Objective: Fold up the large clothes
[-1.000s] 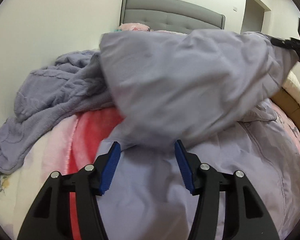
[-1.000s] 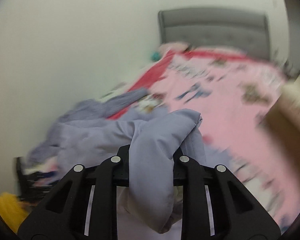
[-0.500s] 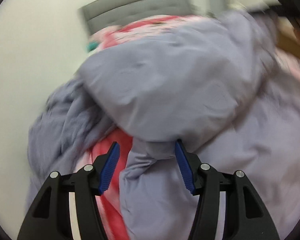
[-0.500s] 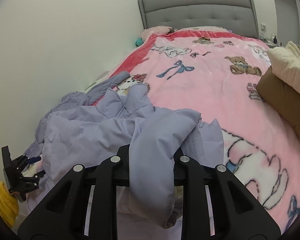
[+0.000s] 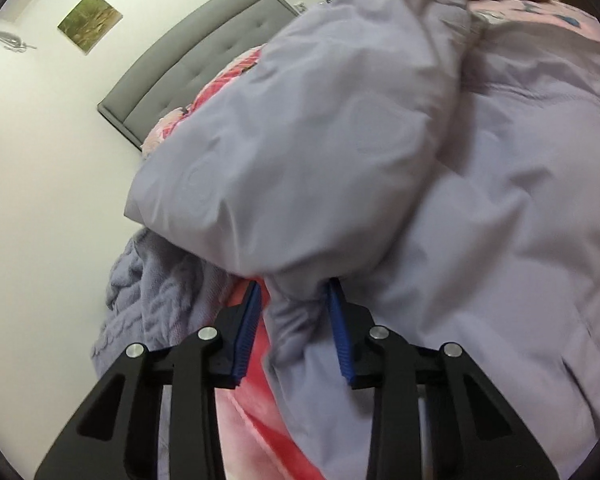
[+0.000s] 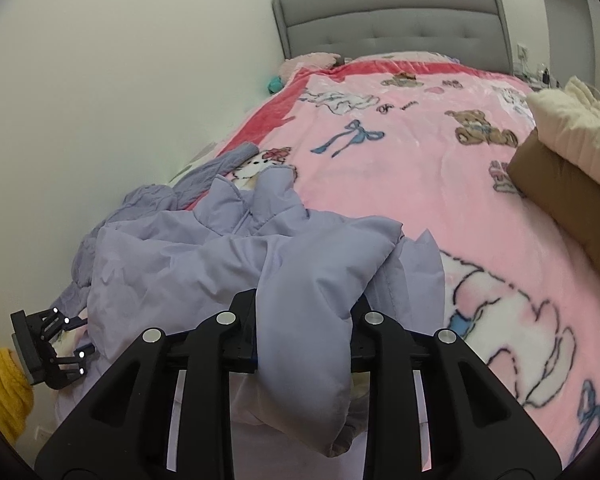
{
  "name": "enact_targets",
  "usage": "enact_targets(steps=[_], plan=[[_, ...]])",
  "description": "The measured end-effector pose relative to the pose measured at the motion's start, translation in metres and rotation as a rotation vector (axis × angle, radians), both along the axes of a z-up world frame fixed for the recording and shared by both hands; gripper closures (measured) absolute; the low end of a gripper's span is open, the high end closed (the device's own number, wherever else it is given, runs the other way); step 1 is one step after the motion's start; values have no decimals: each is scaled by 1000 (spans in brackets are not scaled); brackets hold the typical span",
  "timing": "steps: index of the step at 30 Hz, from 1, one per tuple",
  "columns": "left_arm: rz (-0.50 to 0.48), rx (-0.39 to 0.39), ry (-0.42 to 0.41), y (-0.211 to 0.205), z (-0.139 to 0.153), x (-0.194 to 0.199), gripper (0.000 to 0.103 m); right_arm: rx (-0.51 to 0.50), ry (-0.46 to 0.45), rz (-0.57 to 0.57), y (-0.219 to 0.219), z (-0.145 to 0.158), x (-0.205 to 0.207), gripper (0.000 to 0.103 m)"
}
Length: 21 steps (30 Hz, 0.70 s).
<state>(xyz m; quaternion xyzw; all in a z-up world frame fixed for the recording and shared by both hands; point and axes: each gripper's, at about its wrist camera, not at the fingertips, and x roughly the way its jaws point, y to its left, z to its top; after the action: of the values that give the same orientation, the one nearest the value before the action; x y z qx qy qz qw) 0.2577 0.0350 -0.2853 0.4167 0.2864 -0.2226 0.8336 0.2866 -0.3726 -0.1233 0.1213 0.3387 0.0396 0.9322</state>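
A large lilac padded jacket (image 5: 440,168) lies bunched on the pink bed blanket (image 6: 412,148). One sleeve (image 5: 300,128) arches up across the left wrist view. My left gripper (image 5: 294,304) has its blue pads around a fold of the jacket's edge, partly closed on it. My right gripper (image 6: 304,308) is shut on another part of the jacket (image 6: 300,320), which drapes over its fingers. The left gripper (image 6: 56,344) also shows at the lower left of the right wrist view.
A lilac knitted blanket (image 5: 152,296) lies crumpled by the white wall. A grey headboard (image 6: 392,20) stands at the far end. A brown and a cream folded item (image 6: 568,160) sit at the right. A yellow cloth (image 6: 0,388) is at the lower left.
The left gripper has tilted and closed in on a fold at the jacket's edge. The right gripper has held the jacket and steadied over the bed.
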Motion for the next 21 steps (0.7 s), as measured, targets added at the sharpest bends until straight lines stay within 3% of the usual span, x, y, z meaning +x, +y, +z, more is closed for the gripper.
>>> enact_targets(steps=[5, 8, 9, 11, 14, 17, 19, 21], plan=[[-20, 154, 27, -13, -32, 19, 61, -2, 10, 4, 4, -6, 0, 74], [-7, 167, 55, -17, -35, 24, 63, -41, 33, 0, 11, -14, 2, 80], [9, 186, 59, -17, -33, 26, 82, -49, 41, -2, 12, -16, 2, 81], [67, 223, 9, -11, -28, 29, 86, -31, 29, 15, 14, -14, -3, 84], [222, 67, -24, 17, 2, 24, 86, -73, -103, 66, 31, 12, -24, 84], [359, -78, -17, 44, 15, 12, 86, -121, -128, 103, 46, 17, -31, 84], [412, -82, 6, 50, 1, 9, 86, -157, -81, 107, 48, 6, -23, 84], [423, -69, -14, 48, -6, 5, 86, -261, -11, 97, 52, -17, -13, 84]])
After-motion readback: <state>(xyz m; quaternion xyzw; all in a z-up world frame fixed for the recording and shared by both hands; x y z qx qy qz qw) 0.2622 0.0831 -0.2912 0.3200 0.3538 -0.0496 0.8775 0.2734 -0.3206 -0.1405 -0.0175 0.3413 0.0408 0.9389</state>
